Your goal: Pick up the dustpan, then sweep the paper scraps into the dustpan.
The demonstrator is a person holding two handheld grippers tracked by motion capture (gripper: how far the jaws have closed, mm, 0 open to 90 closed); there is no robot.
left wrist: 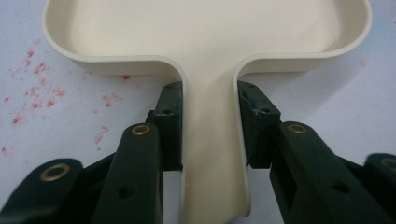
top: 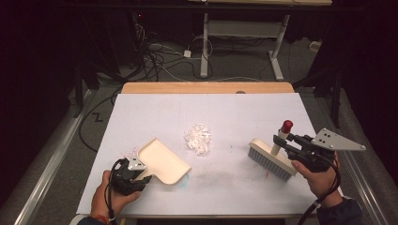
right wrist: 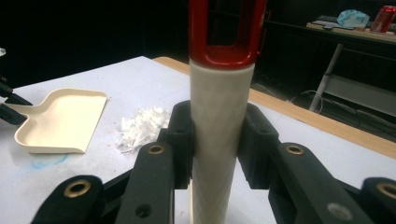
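Dustpan and brush gripped, paper shreds waiting between.

Left claw [top: 141, 171] clamped on the flat handle of the cream plastic dustpan [top: 164, 160], lying on the white-covered table [top: 234, 117] with its open mouth turned toward the shreds, likely to receive them. Right claw [top: 285, 143] pinched around the round, red-capped handle of the brush [top: 272, 159], stiff grey bristles down on the table, probably poised to sweep. Loose white paper shreds [top: 198, 138] heaped mid-table between both tools, apart from each. Faint red specks [left wrist: 37, 88] scattered beside the smooth, round-cornered pan.
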